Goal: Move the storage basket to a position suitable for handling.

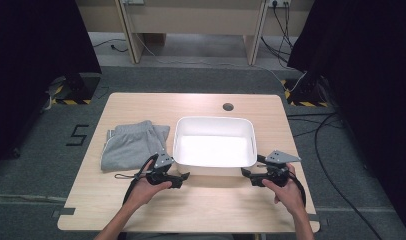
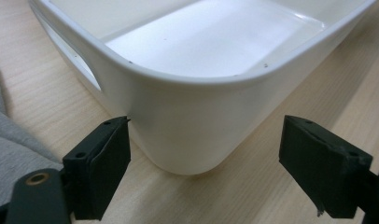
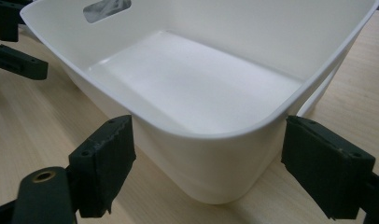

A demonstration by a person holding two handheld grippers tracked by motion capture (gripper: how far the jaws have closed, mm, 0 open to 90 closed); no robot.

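Observation:
A white plastic tub (image 1: 214, 121) with cut-out handles stands empty in the middle of the wooden table (image 1: 201, 205). A folded grey garment (image 1: 133, 145) lies just left of it. My left gripper (image 1: 185, 176) is open at the tub's near left corner, and my right gripper (image 1: 245, 173) is open at its near right corner. In the left gripper view the left gripper (image 2: 204, 140) has its jaws either side of the rounded corner of the tub (image 2: 178, 77), with the garment (image 2: 10, 154) at the left edge. In the right gripper view the right gripper (image 3: 208, 140) likewise straddles a corner of the tub (image 3: 271, 37). Nothing is gripped.
A round cable hole (image 1: 228, 106) sits near the table's far edge. Cables (image 1: 326, 150) run over the floor at the right, and a wooden frame (image 1: 191, 25) stands behind the table. The left gripper's jaws (image 3: 17, 58) show at the top left of the right gripper view.

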